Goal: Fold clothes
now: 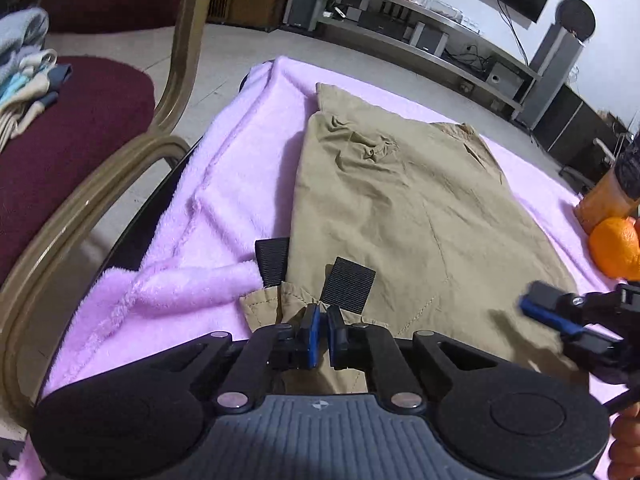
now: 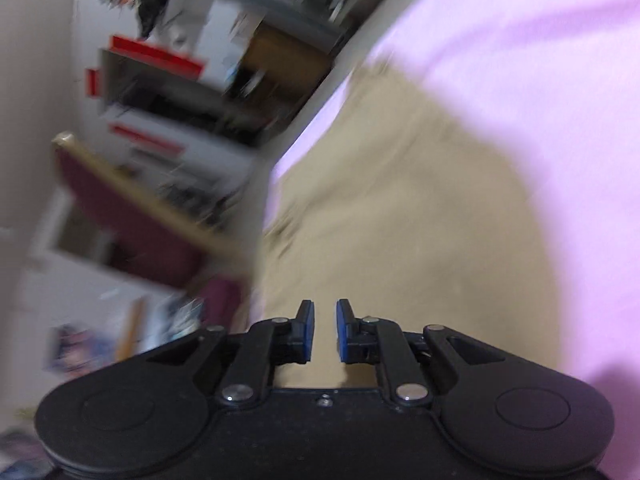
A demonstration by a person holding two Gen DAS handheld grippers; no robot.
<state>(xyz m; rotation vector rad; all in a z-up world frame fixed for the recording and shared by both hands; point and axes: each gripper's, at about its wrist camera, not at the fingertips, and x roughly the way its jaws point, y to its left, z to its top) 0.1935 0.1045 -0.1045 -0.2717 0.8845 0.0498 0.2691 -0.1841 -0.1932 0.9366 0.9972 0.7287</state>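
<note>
Khaki trousers [image 1: 400,208] on pink blanket [image 1: 224,184]

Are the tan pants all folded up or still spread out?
Mostly spread out. The tan pants lie flat across the pink blanket; only the near corner is bunched, pinched in the left gripper.

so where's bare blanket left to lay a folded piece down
Bare pink blanket runs left of the khaki garment, toward the chair. A thinner strip lies beyond its far edge. The right side is crowded by the oranges and right gripper.
</note>
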